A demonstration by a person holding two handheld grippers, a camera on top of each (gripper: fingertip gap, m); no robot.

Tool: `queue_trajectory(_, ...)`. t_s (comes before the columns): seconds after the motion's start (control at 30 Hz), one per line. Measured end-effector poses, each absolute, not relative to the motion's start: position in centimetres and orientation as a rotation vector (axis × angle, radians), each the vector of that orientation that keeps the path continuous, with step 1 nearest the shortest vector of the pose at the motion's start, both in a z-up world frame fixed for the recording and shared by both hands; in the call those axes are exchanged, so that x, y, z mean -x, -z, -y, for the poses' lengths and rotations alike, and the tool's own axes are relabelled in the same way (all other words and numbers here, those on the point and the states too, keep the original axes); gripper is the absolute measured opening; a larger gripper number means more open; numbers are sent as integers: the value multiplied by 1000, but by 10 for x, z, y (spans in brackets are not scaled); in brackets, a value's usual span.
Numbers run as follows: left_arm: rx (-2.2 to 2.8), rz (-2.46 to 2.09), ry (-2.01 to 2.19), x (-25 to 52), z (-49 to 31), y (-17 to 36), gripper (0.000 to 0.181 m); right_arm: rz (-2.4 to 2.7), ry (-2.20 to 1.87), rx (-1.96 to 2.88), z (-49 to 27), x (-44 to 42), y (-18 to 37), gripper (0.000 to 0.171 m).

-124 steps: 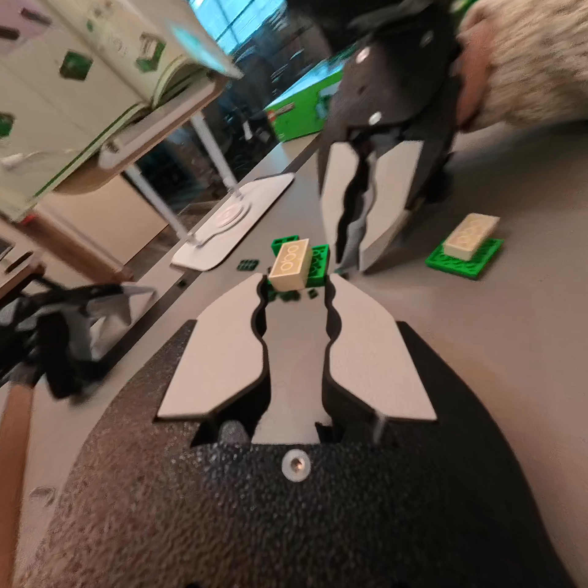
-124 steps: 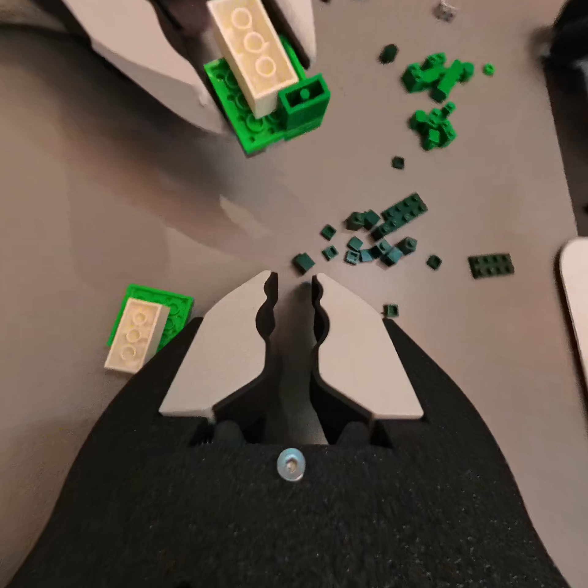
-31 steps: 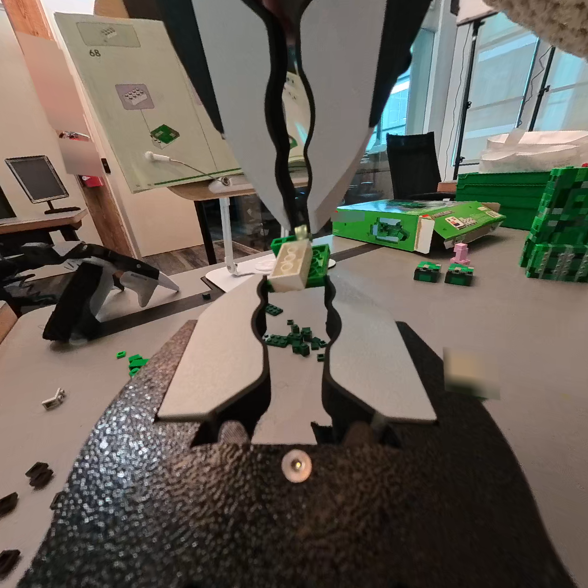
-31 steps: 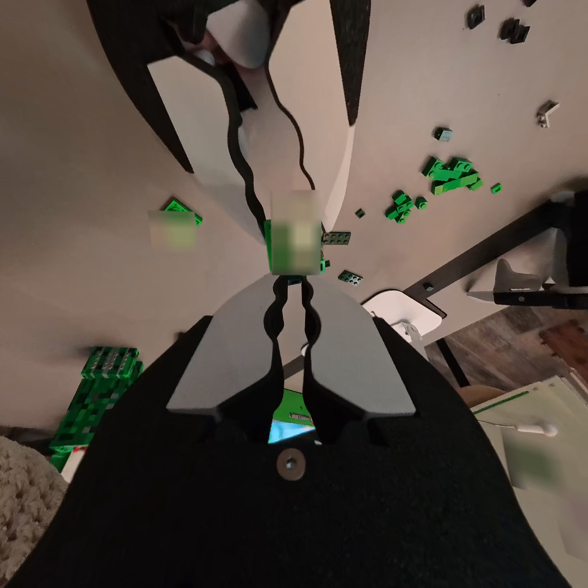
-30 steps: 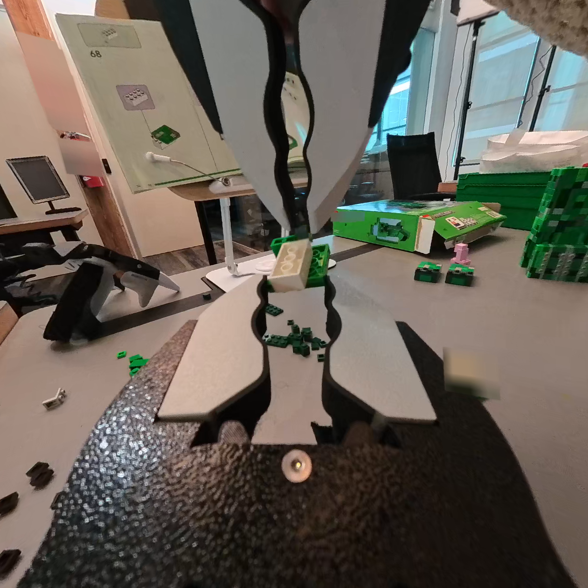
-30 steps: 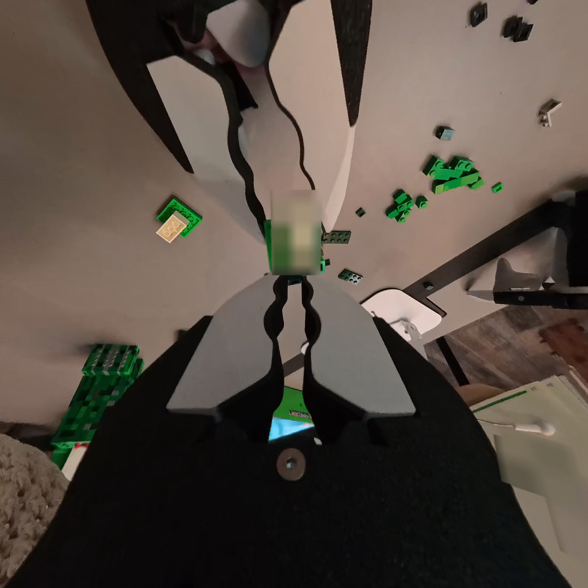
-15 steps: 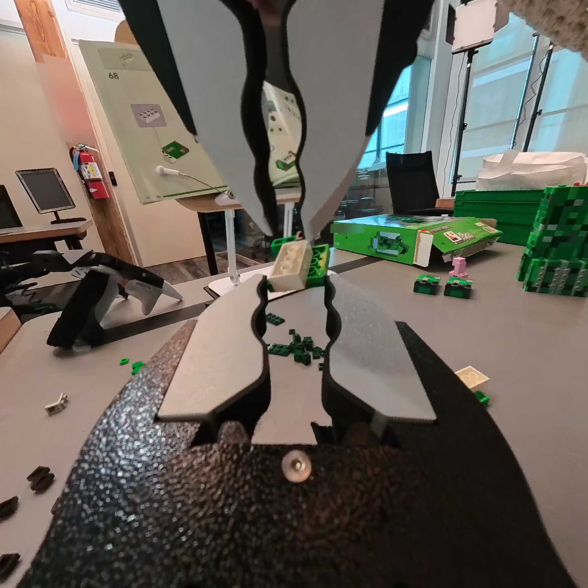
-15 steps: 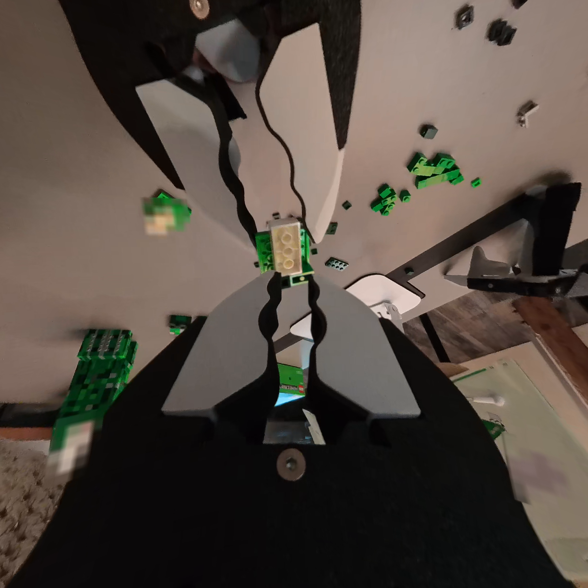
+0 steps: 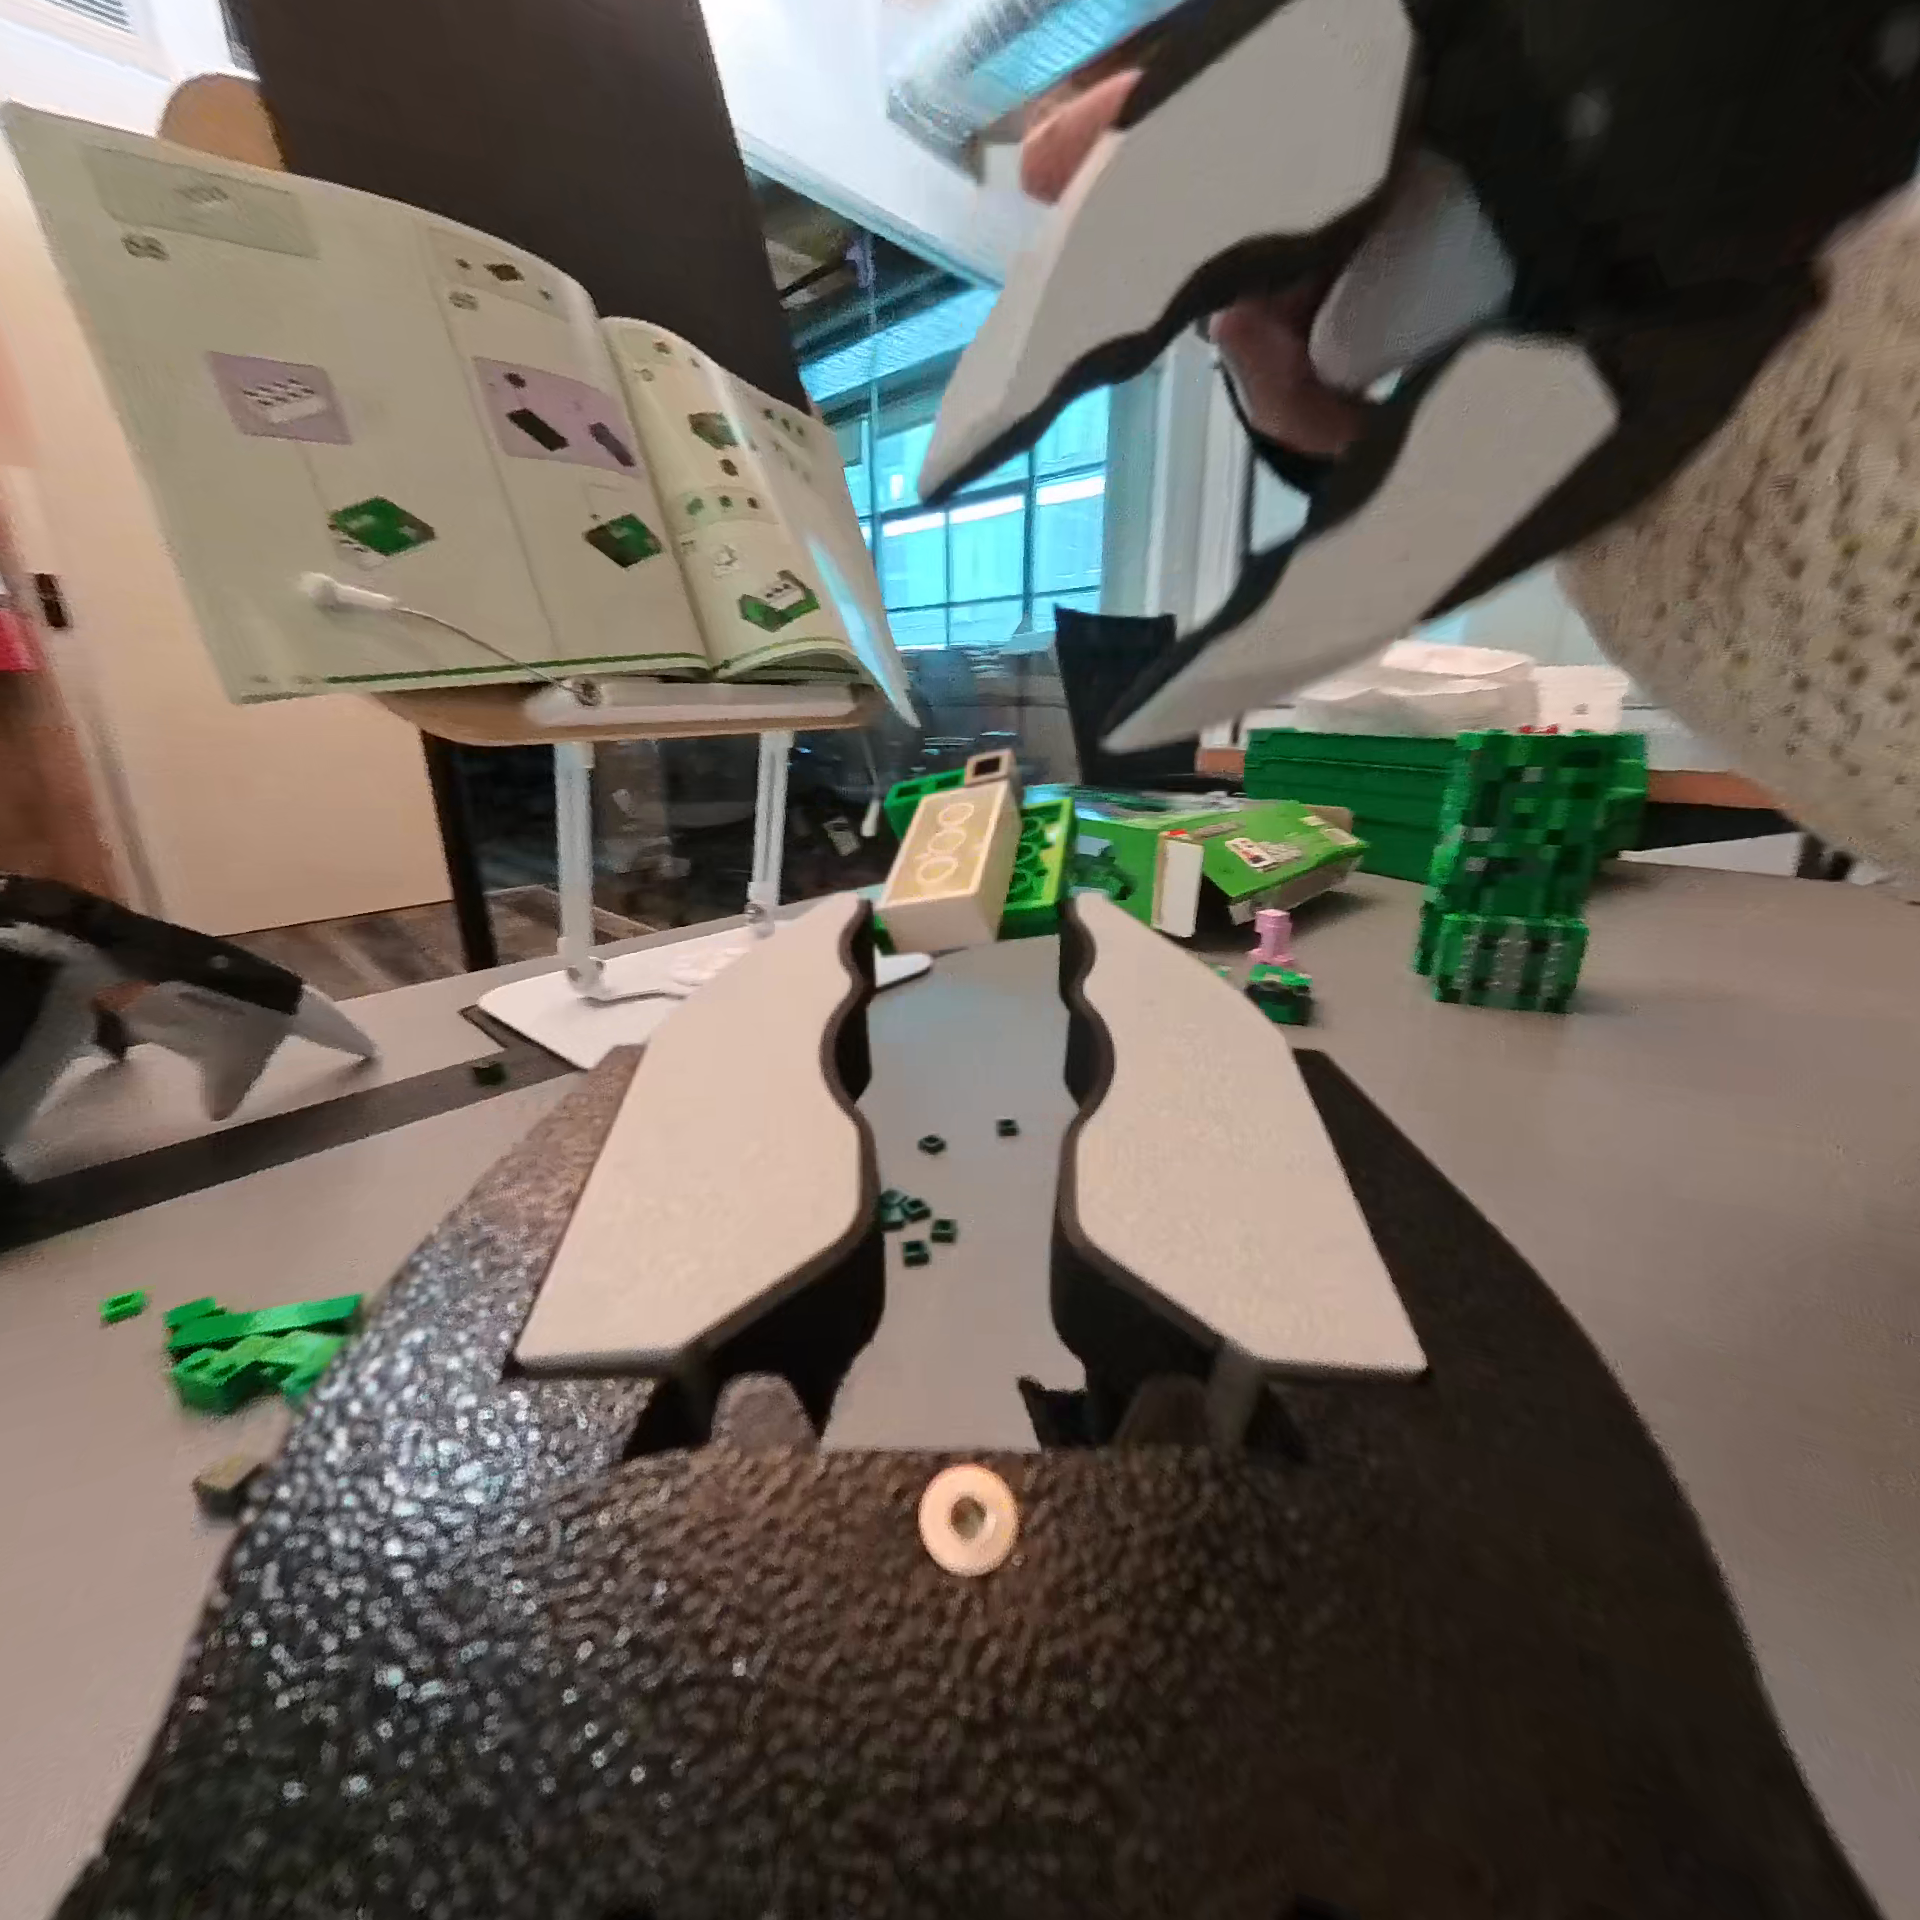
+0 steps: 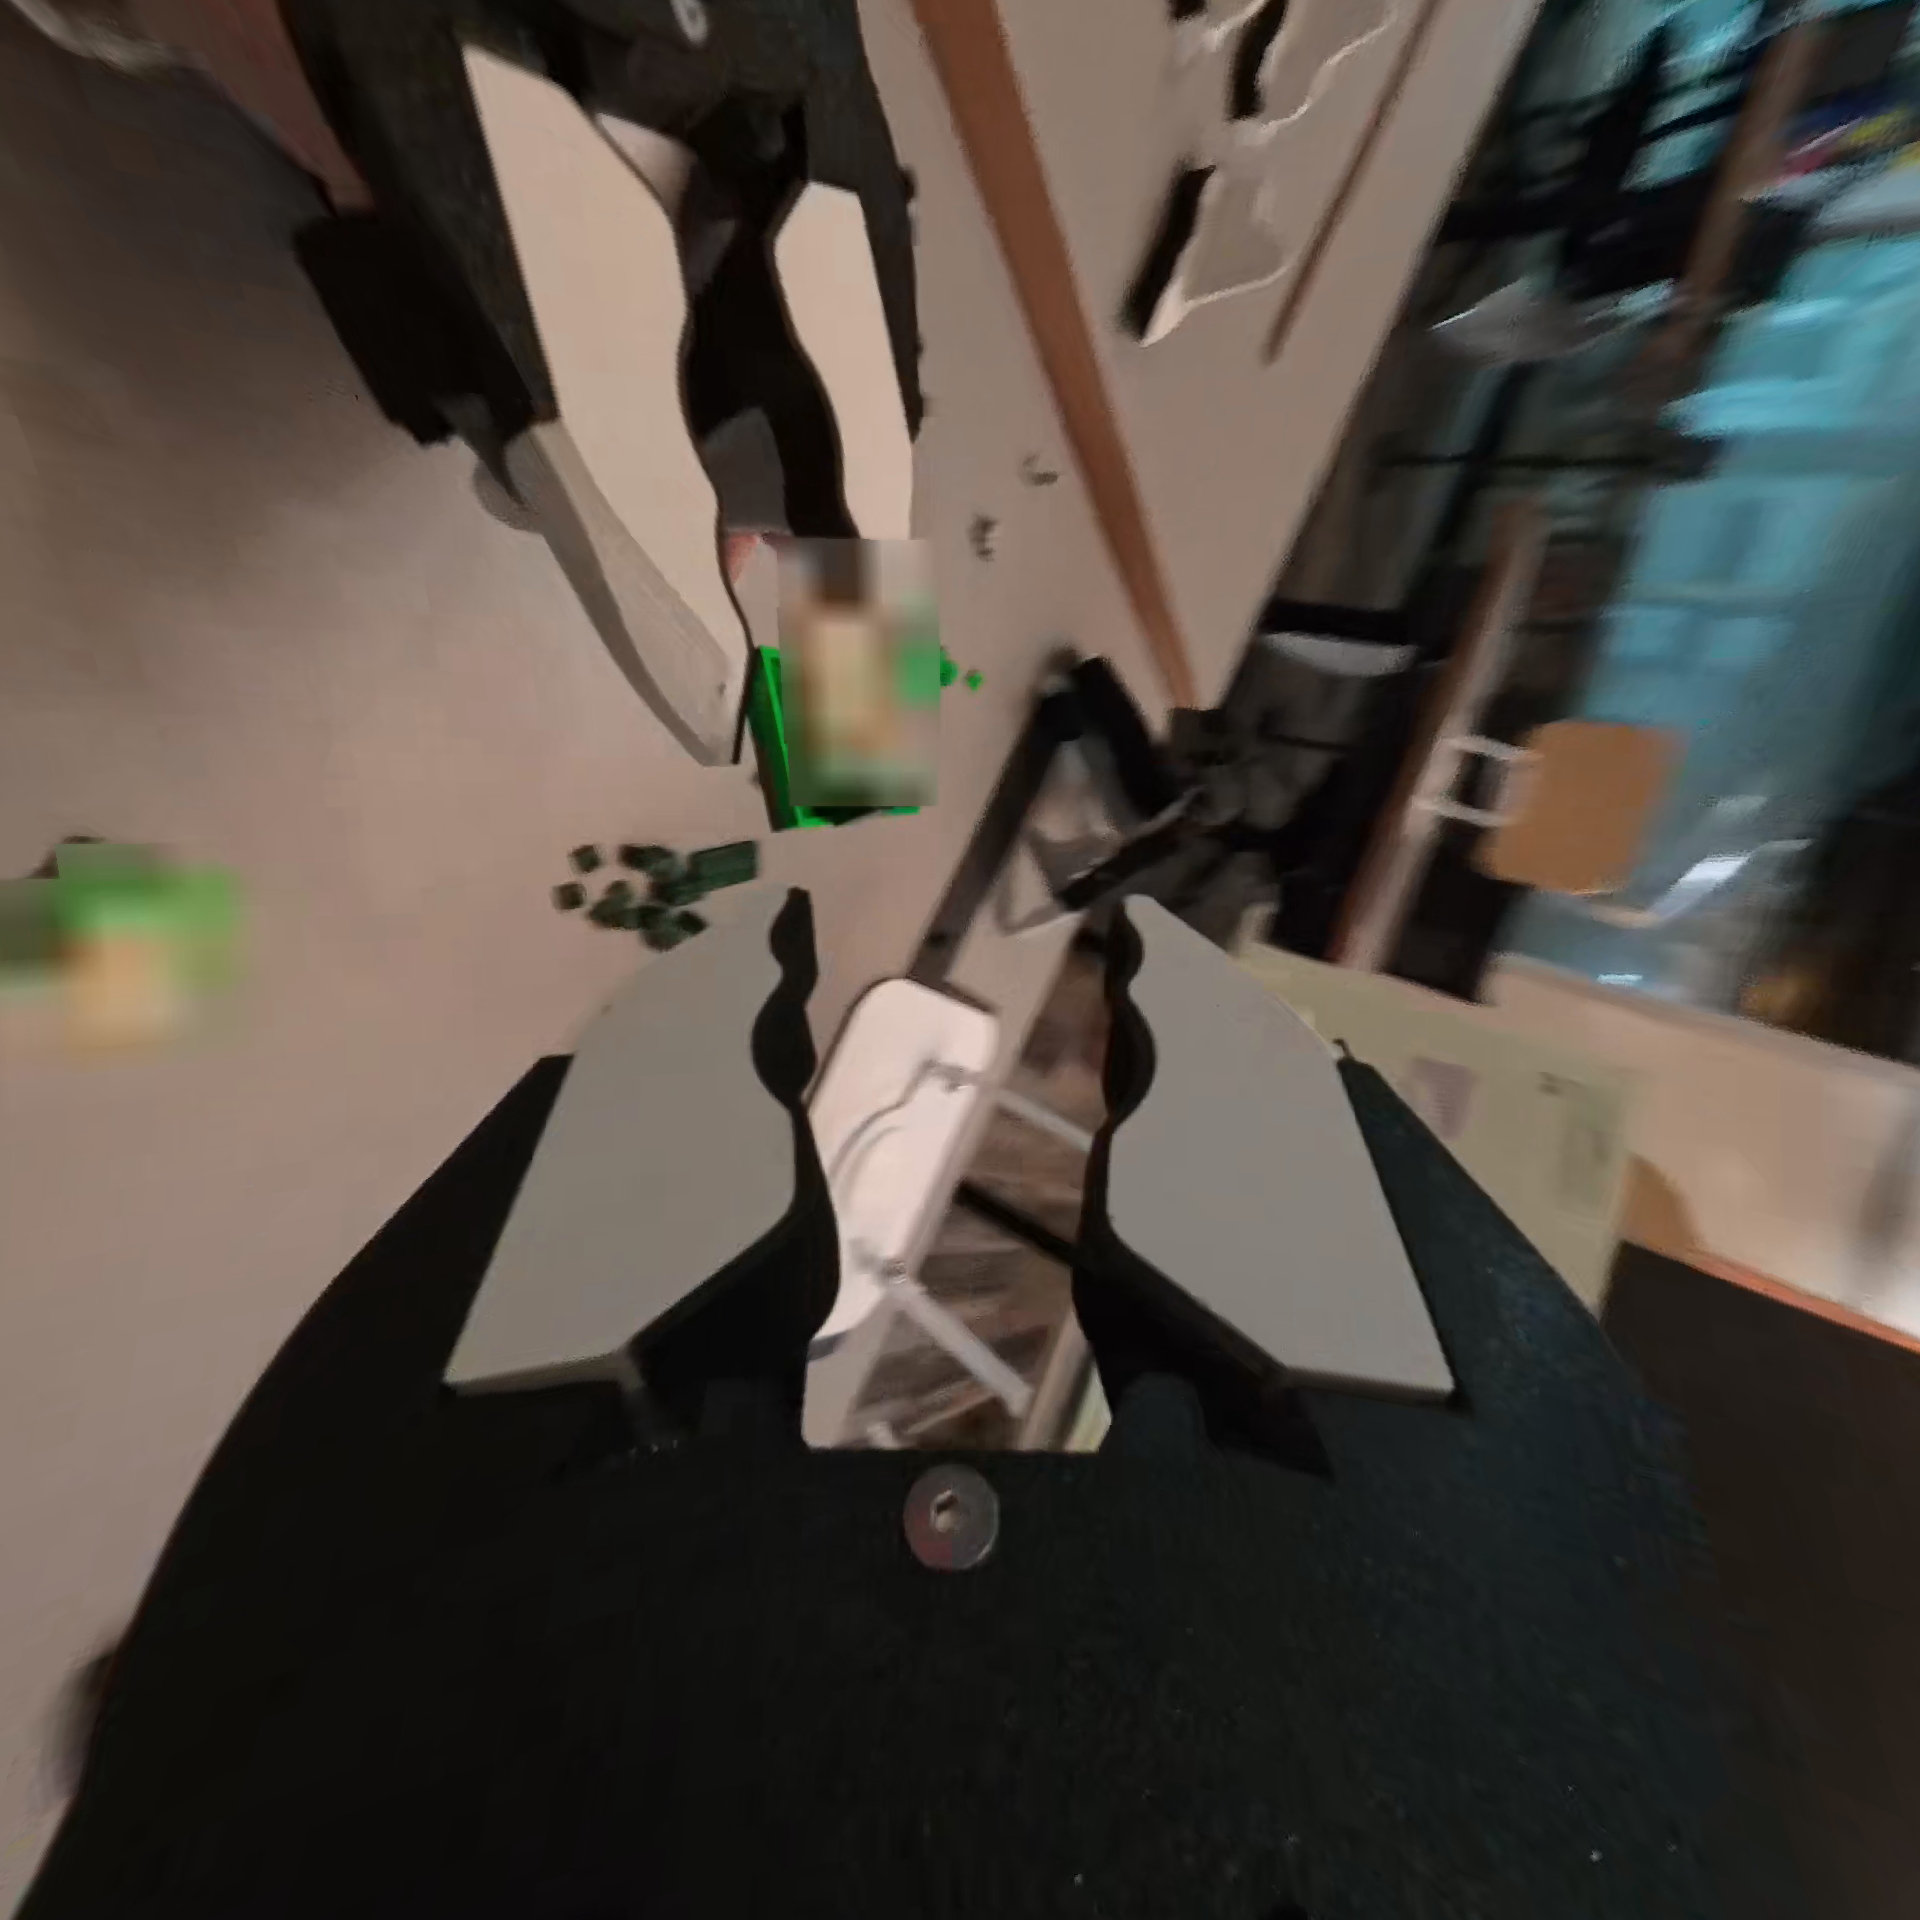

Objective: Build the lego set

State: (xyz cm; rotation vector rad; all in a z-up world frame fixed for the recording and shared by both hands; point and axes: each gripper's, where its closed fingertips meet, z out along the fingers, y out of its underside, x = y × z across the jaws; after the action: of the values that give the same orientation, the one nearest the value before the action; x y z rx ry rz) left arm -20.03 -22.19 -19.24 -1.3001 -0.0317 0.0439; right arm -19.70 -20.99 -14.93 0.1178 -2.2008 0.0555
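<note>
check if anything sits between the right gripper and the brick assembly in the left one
Nothing visible does. The open right gripper hangs up and to the right of the cream brick on its green plate, which the left gripper pinches; only air lies between.

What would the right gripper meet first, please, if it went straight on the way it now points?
Probably nothing close: the open right gripper looks past the table edge toward the floor and the white stand base, though depth is unclear.

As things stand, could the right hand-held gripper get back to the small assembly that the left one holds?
Probably yes: the right hand-held gripper is open, lifted clear, with only air between it and the small assembly.
</note>
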Motion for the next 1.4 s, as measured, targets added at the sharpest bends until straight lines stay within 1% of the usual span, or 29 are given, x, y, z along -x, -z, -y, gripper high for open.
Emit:
queue_trajectory(0.1, 1305, 25, 2, 197, 221, 193, 33, 1992, 26, -263, 213, 192, 162, 60)
queue_trajectory(0.17, 1310, 19, 19, 195, 220, 194, 33, 1894, 122, -294, 210, 192, 170, 61)
queue_trajectory(0.4, 1336, -12, 44, 188, 217, 197, 33, 1784, 227, -255, 205, 203, 189, 44)
queue_trajectory(0.53, 1343, -12, 50, 188, 216, 198, 34, 1750, 216, -231, 206, 208, 184, 32)
queue_trajectory(0.6, 1341, -12, 49, 188, 216, 198, 33, 1744, 215, -238, 206, 209, 182, 22)
queue_trajectory(0.93, 1407, -18, 13, 188, 212, 207, 34, 1701, 336, -316, 203, 209, 185, 18)
queue_trajectory(1.03, 1419, -28, 7, 187, 211, 208, 34, 1723, 318, -304, 202, 208, 187, 17)
queue_trajectory(1.1, 1425, -31, 4, 187, 211, 209, 34, 1721, 311, -289, 201, 208, 188, 18)
queue_trajectory(1.2, 1429, -26, -12, 189, 211, 209, 34, 1778, 162, -128, 197, 208, 195, 20)
queue_trajectory(1.23, 1438, -21, -40, 191, 211, 210, 34, 1808, 145, -57, 190, 208, 200, 37)
queue_trajectory(1.27, 1446, -22, -75, 194, 211, 211, 34, 1833, 135, 33, 180, 209, 205, 49)
queue_trajectory(1.3, 1458, -25, -111, 197, 211, 212, 34, 1847, 103, 126, 170, 210, 210, 52)
queue_trajectory(1.4, 1495, -30, -203, 206, 212, 216, 33, 1850, -124, 463, 144, 210, 232, 48)
